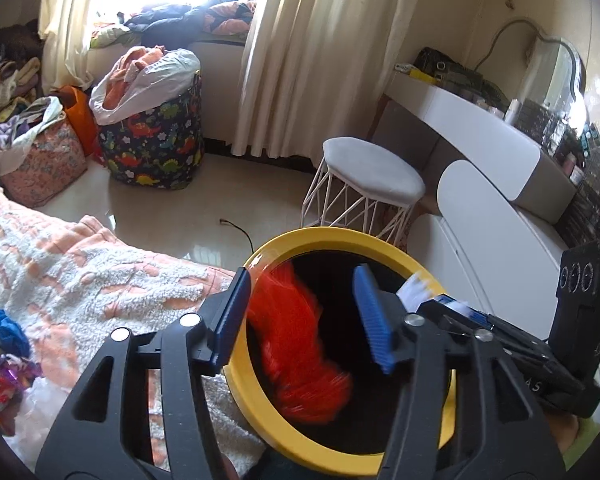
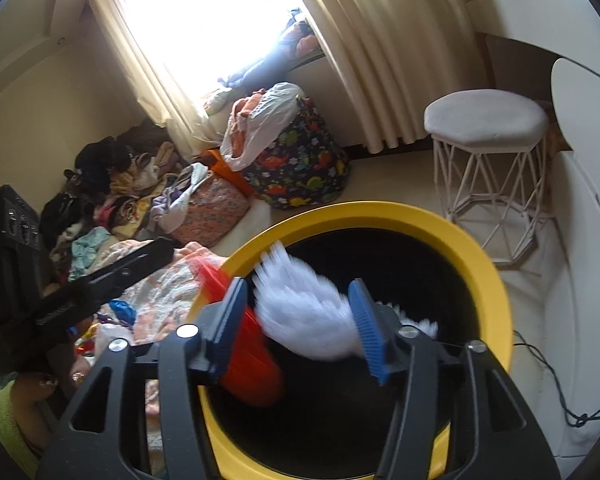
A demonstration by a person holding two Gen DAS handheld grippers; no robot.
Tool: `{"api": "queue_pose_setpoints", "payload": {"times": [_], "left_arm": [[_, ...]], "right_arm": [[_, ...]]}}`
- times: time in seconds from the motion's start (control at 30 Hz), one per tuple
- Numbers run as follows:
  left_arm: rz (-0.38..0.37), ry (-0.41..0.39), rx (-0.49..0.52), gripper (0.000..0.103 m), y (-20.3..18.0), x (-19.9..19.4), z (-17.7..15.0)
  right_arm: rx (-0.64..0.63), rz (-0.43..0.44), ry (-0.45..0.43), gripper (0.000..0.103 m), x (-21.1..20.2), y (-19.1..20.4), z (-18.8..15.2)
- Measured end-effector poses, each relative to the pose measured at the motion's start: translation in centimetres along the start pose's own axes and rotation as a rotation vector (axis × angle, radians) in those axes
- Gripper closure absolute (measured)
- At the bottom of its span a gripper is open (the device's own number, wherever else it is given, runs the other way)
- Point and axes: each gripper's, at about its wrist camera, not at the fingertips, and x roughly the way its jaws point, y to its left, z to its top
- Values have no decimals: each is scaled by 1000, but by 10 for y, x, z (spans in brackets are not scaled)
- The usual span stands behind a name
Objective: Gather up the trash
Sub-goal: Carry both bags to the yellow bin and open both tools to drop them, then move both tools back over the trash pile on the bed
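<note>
Here the left claw [image 1: 300, 316] stands spread above the round yellow-rimmed bin with a black inside [image 1: 256, 396], and the crumpled orange plastic scrap [image 1: 300, 352], blurred, lies between its blue pads without being pinched, seemingly dropping into the bin's mouth. The right claw [image 2: 300, 328] is likewise spread over the same bin, and a blurred white tissue-like wad [image 2: 304, 320] sits loose between its pads, touching neither firmly. Both pieces look light, so a draught or a brush against a pad could send them onto the rim or the orange-and-white fleecy bedspread [image 1: 80, 264] beside it. More litter, a blue crumple [image 1: 4, 328] and shiny wrappers [image 1: 0, 384], lies on that bed, not yet collected.
</note>
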Motion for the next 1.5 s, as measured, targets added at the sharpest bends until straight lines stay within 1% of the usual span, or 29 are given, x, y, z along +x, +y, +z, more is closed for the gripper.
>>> {"api": "queue_pose_setpoints", "payload": {"times": [0.03,0.1,0.17,0.23,0.3,0.37,0.43,0.57,0.7,1.1,1.5], "left_arm": [[3,-6,1,43,0,-2,0],[6,-20,-1,37,2,-7,-1],[18,-34,-12,23,5,-14,-3],[25,-49,-32,16,11,-21,-4],[39,-63,-47,15,17,-29,-5],[48,-71,-58,11,22,-36,-5],[61,-84,-69,11,27,-43,-6],[87,-105,-89,11,38,-58,-8],[107,-124,-100,11,49,-72,-10],[160,-167,-158,11,79,-107,-21],[225,-208,-217,11,116,-140,-31]], "right_arm": [[-5,-7,-2,47,1,0,0],[-20,-26,-6,47,1,3,0],[-32,-33,-15,43,0,6,-2],[-50,-36,-25,41,-1,10,-1],[-63,-37,-33,37,-2,15,-1],[-70,-28,-35,35,-2,21,-2],[-80,-24,-39,34,-3,28,-2],[-102,-11,-44,29,-4,40,-2],[-122,8,-47,27,-3,55,-3],[-169,47,-34,25,0,89,-9],[-243,97,14,22,9,132,-27]]}}
